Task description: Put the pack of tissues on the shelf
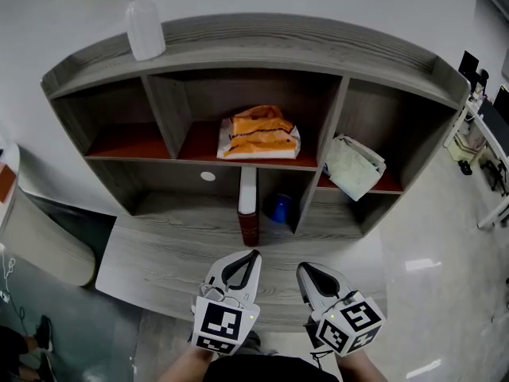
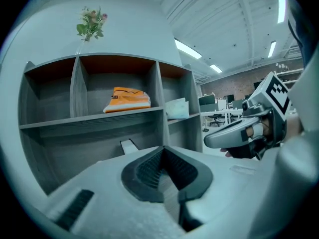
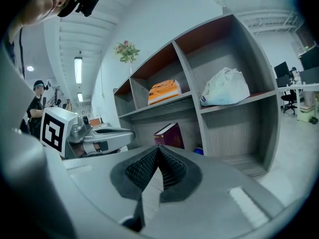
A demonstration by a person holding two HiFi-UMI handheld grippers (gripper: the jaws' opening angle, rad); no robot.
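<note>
**Shelf.** In the head view the shelf point(image 1: 262, 37), a grey wood unit with reddish boards in its upper row, stands at 12 o'clock from the person.

**Task item.** The pack of tissues point(image 1: 261, 134) is orange with a white underside. It lies flat on the board of the upper middle compartment, clear of both side walls.

**Other items.**
- A white bag point(image 1: 352, 165) sits tilted in the upper right compartment, at 3 o'clock of the pack.
- A white vase point(image 1: 145, 26) with green stems stands on the top board, at 10 o'clock of the pack.
- A dark red book point(image 1: 248, 209) stands upright in the lower row, at 6 o'clock of the pack.
- A blue object point(image 1: 278, 208) sits just beside the book at its 3 o'clock; its kind cannot be determined.

**Tongs.** The left tongs point(image 1: 254, 254) and the right tongs point(image 1: 303, 268) are held side by side at 6 o'clock of the head view. They sit above the front of the counter point(image 1: 151, 265), apart from each other, and both point towards 12 o'clock at the shelf.
- Left gripper view: the ridged pads are pressed together at the tips with nothing between them.
- Right gripper view: the pads likewise meet at the tips, with nothing held.
- Both tongs are well apart from the pack and touch no item
</note>
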